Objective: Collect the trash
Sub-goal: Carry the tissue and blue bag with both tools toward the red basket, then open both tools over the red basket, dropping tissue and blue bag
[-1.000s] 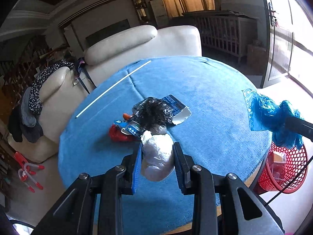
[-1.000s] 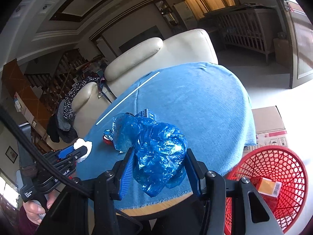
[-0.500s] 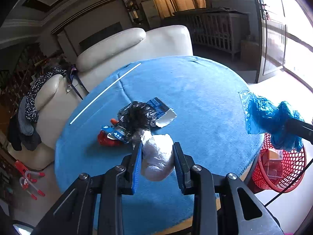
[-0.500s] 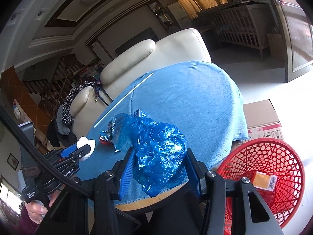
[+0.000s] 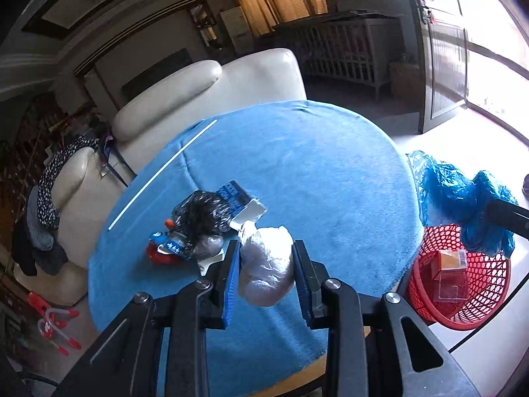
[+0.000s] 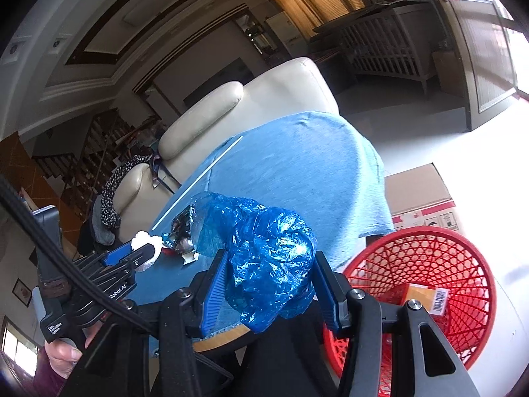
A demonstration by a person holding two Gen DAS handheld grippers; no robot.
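Between the blue pads of the left gripper (image 5: 266, 276): one white crumpled bag (image 5: 266, 266), pinched on both sides, its bulk filling the gap and its knotted top poking out beyond the fingertips, held above the blue tablecloth (image 5: 314, 165).

Between the pads of the right gripper (image 6: 269, 286): one blue plastic bag (image 6: 264, 248), clamped on both sides, spilling forward past the fingertips and hanging below them, over the table's near edge.

Beyond the left fingertips, slightly to their left, on the cloth: one small heap of litter, counted as
- one black crinkled bag (image 5: 201, 213);
- one blue and white carton (image 5: 239, 201), touching the black bag;
- one red wrapper (image 5: 158, 253) with a blue packet (image 5: 170, 244) on it;
- one scrap of white paper (image 5: 208, 261), just beside the left finger.

Farther out, to the left of the fingers: one long white stick (image 5: 162, 173), lying on the cloth near its rim.

Right of and below the right fingers, on the floor: one red mesh basket (image 6: 463, 264), holding one orange box (image 6: 426, 296) with a barcode label.

Behind the table: one cream sofa (image 5: 205, 96). On the floor beyond the basket: one cardboard box (image 6: 420, 195).
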